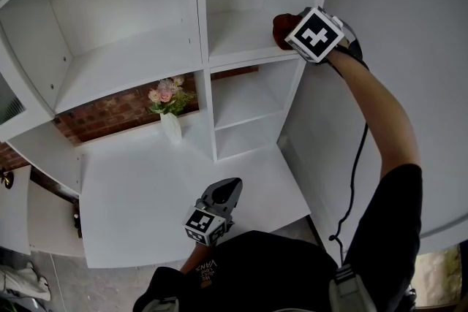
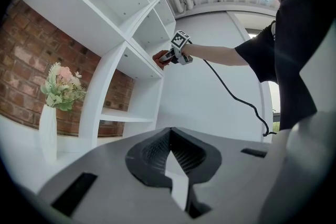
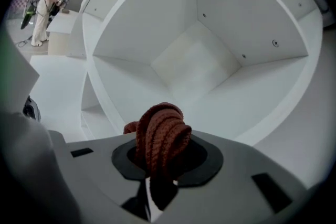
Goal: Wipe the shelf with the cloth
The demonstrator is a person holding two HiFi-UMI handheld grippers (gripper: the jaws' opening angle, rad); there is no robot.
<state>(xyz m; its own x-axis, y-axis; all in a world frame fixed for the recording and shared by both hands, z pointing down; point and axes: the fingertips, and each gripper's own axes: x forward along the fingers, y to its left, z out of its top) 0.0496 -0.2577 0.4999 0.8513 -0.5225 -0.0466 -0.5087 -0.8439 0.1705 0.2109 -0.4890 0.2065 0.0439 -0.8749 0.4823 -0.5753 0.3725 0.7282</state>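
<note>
In the head view the right gripper (image 1: 287,33) is raised at 1 o'clock, at the front edge of the shelf (image 1: 238,42) in the upper right compartment of the white unit. Its jaws are clamped on a bunched, rust-red knitted cloth (image 3: 161,138). In the right gripper view the cloth bulges up out of the jaws in thick folds, with the bare white compartment straight ahead. The cloth sits at the right front corner of the board, by the side wall. None of the views shows whether it presses on the board. A black cable (image 1: 355,179) hangs down beside the outstretched arm.

The left gripper (image 2: 171,150) is low at 6 o'clock in the head view, above the white counter (image 1: 139,201) and close to the person's body. Its jaws are drawn together with the tips touching, and nothing is between them.

At 9 o'clock a white vase (image 1: 171,128) of pink flowers (image 1: 166,94) stands on the counter in front of a brick wall (image 1: 102,117). In the right gripper view 1 person (image 3: 44,3) stands far off at 10 o'clock.
</note>
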